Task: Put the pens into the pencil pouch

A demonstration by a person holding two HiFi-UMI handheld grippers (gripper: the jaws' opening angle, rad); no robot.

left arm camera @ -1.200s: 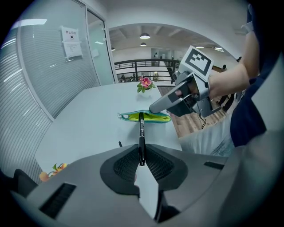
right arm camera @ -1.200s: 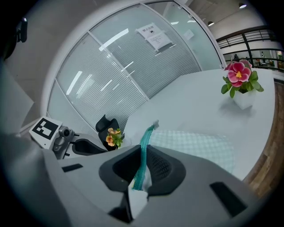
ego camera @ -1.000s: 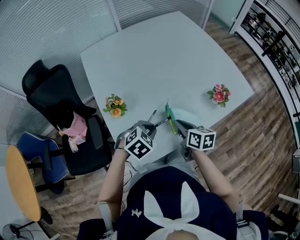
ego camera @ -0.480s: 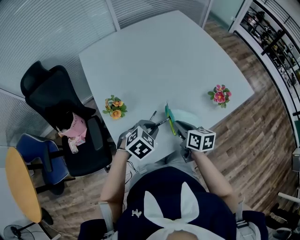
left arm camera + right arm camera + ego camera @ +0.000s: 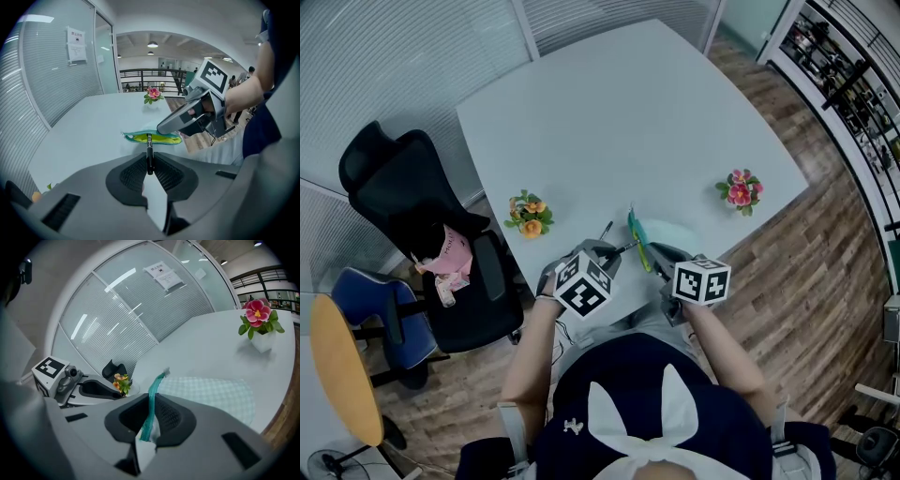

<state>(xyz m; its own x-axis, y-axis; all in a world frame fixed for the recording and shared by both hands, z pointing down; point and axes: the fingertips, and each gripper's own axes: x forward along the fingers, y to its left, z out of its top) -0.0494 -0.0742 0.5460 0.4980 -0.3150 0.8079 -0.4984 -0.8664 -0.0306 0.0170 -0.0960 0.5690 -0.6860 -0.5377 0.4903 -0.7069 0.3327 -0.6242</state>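
The teal mesh pencil pouch [image 5: 664,234] lies near the table's front edge, its mouth [image 5: 152,137] gaping and yellow-green inside. My right gripper [image 5: 149,420] is shut on the pouch's teal zipper edge [image 5: 153,397] and holds it up. In my left gripper [image 5: 149,168], a black pen [image 5: 149,152] is clamped, its tip at the pouch's mouth. From the head view the held pen [image 5: 625,247] points right toward the pouch, between the left gripper [image 5: 612,255] and the right gripper [image 5: 660,253]. A second pen [image 5: 606,230] lies loose on the table just beyond.
A small pot of orange flowers [image 5: 529,213] stands left of the pens, and a pot of pink flowers [image 5: 738,189] at the right edge of the white table [image 5: 628,122]. A black office chair [image 5: 412,225] stands left of the table.
My left gripper has edged slightly right with the pen, toward the pouch's mouth. The right gripper and the pouch have stayed still.
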